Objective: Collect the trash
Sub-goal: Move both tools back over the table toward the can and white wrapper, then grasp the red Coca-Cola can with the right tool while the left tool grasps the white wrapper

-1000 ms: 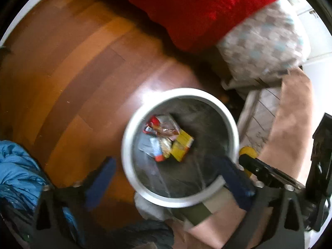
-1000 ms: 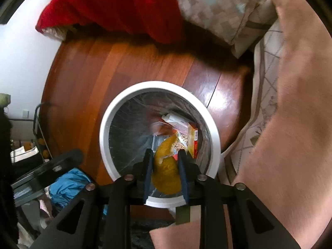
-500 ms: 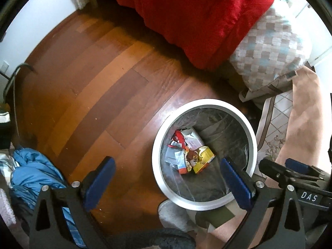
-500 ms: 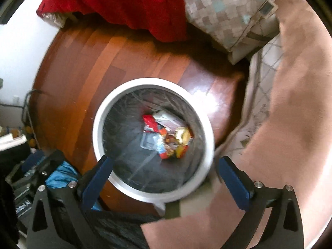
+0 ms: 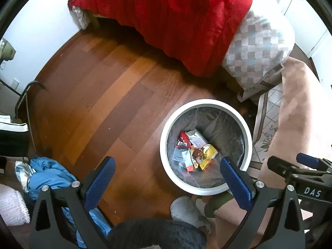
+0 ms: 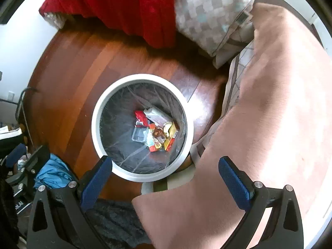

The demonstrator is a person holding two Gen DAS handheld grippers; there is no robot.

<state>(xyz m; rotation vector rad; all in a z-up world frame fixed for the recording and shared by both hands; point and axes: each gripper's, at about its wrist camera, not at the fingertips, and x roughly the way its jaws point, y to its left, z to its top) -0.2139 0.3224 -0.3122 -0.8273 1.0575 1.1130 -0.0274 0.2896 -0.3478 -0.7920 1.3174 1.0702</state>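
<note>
The right gripper (image 6: 165,178), black-framed with blue-padded fingers, hangs above the round white-rimmed waste bin (image 6: 97,112) with its jaws spread wide and nothing between them. The left gripper (image 5: 167,181) is likewise splayed and empty, poised over bare wooden floor (image 5: 108,95) with the bin beside its right finger. The trash, a heap of crumpled wrappers and small cartons in red, yellow and clear plastic (image 6: 154,131), lies at the bottom of the bin on its clear liner.

Judging by this, the drop looks done and the likely risk lies in the next pickup. No loose litter shows on the floor in either view, so the hands may wander toward things that are not rubbish: the crumpled blue garment (image 5: 49,176) near the left gripper, the pink blanket (image 6: 269,124) under the right one, or the red bedspread (image 5: 176,16) hanging off the bed. A low sweep could also clip the bin's rim and tip it.

Both grippers point steeply downward from well above the floor, side by side; the right one's body shows at the edge of the left wrist view.
</note>
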